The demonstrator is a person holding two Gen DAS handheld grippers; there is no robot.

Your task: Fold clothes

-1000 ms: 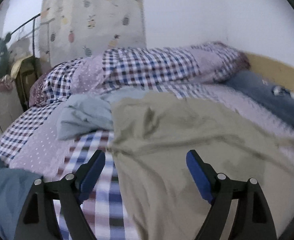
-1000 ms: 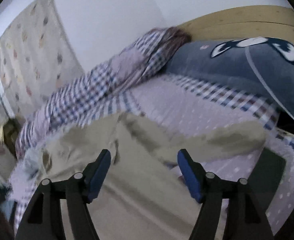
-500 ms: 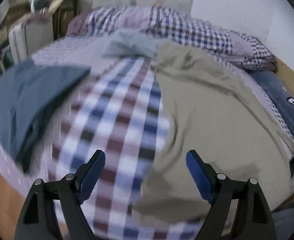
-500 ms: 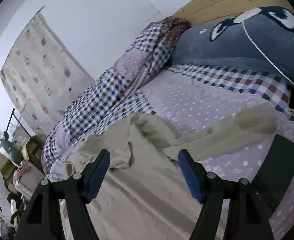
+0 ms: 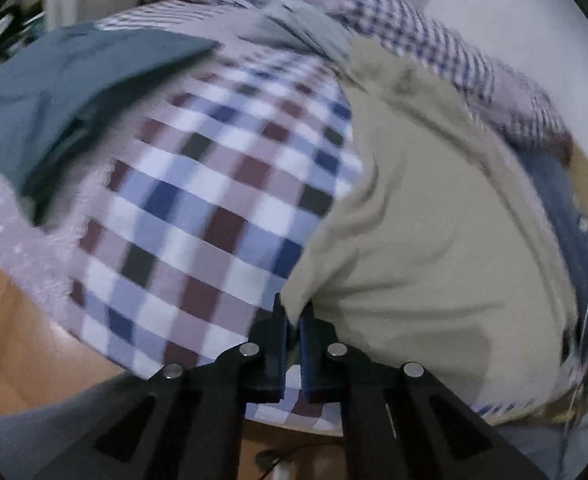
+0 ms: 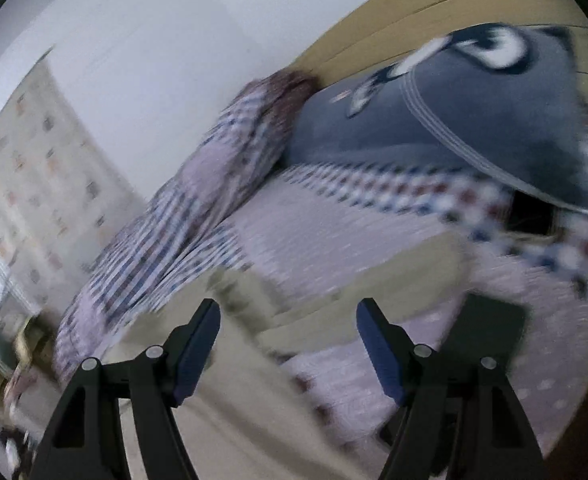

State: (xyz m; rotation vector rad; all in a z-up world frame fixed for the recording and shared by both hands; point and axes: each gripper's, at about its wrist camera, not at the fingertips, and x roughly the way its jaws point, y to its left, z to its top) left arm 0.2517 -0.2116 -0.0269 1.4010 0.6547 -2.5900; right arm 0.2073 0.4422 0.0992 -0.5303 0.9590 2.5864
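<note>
A beige garment (image 5: pixel 426 216) lies spread across the right half of the bed. My left gripper (image 5: pixel 291 314) is shut on its near left corner, right at the bed's front edge. The same beige garment (image 6: pixel 245 364) shows blurred in the right wrist view, with a sleeve stretching to the right. My right gripper (image 6: pixel 287 338) hovers above it, open, with nothing between its blue pads. A grey-blue folded garment (image 5: pixel 69 92) rests at the bed's left side, and a crumpled grey garment (image 5: pixel 306 32) lies at the far end.
The bed has a checked sheet (image 5: pixel 213 184) and a rolled plaid quilt (image 6: pixel 181 216) along the wall. A dark blue pillow (image 6: pixel 474 120) lies against the wooden headboard (image 6: pixel 434 4). Wooden floor (image 5: pixel 9 328) shows below the bed's near edge.
My left gripper swung down to the bed's near edge and went from open to shut on the beige garment's corner. The right gripper stayed open and shifted slightly, its view blurring.
</note>
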